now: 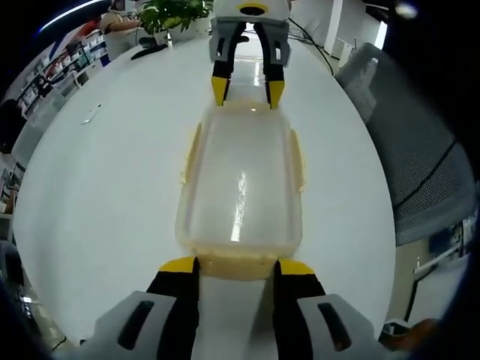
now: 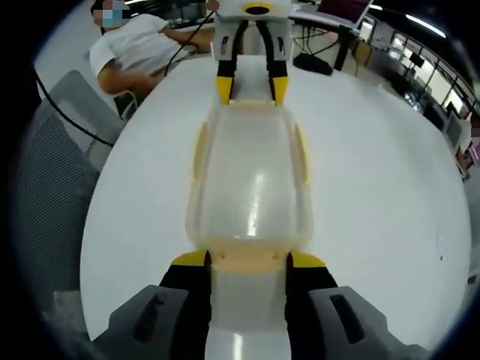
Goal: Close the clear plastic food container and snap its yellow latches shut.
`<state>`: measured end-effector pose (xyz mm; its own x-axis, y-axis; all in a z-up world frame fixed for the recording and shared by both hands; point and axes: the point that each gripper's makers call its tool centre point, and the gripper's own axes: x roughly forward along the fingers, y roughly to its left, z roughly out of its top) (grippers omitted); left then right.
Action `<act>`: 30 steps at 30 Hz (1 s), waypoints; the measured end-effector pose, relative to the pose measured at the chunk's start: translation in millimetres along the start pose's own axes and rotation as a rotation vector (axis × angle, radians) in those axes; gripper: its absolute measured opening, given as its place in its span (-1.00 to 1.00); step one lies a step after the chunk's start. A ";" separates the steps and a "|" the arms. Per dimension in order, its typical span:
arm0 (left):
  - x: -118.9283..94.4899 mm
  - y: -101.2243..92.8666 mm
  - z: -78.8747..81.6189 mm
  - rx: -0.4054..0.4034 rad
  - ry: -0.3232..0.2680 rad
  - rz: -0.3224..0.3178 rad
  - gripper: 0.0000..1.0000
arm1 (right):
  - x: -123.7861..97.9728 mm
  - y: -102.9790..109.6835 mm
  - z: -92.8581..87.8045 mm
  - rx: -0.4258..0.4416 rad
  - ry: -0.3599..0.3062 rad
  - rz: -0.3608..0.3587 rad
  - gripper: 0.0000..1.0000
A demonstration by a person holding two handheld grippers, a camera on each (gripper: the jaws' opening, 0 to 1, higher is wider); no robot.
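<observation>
1. Between my left gripper's (image 1: 236,268) yellow-tipped black jaws I see the container (image 1: 241,187): clear, milky plastic with pale yellow latches (image 1: 298,159) along its rim.
2. Beyond the container's far end, my right gripper (image 1: 247,91) shows the same yellow tips on black fingers, with a grey body.
3. The table (image 1: 105,187) on both sides of the jaws is plain glossy white.
4. Right of my left jaws, a chair (image 1: 420,150) is grey mesh.
5. Far past the jaws, plant (image 1: 176,13) leaves are green.
6. Left of my right jaws, a person's shirt (image 2: 142,45) is white.

Clearance: open both long sides.
Bench (image 1: 112,172) bare beside container (image 1: 241,187); each gripper (image 1: 236,264) (image 2: 247,259) blocks one short end.
</observation>
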<state>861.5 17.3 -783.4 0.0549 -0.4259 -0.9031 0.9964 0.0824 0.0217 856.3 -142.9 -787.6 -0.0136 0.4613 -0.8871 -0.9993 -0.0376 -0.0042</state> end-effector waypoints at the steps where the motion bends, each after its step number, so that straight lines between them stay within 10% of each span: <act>1: 0.0 -0.8 1.4 0.001 0.004 0.000 -0.37 | -0.9 0.6 -1.0 0.000 0.005 0.001 -0.32; 30: -44.0 -10.2 17.8 -0.012 0.022 0.065 -0.37 | -54.4 6.2 29.0 -0.053 -0.029 -0.046 -0.32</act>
<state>850.1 19.2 -736.3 0.1178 -0.3997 -0.9090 0.9899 0.1199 0.0756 849.7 -142.6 -726.0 0.0300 0.4891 -0.8717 -0.9956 -0.0630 -0.0696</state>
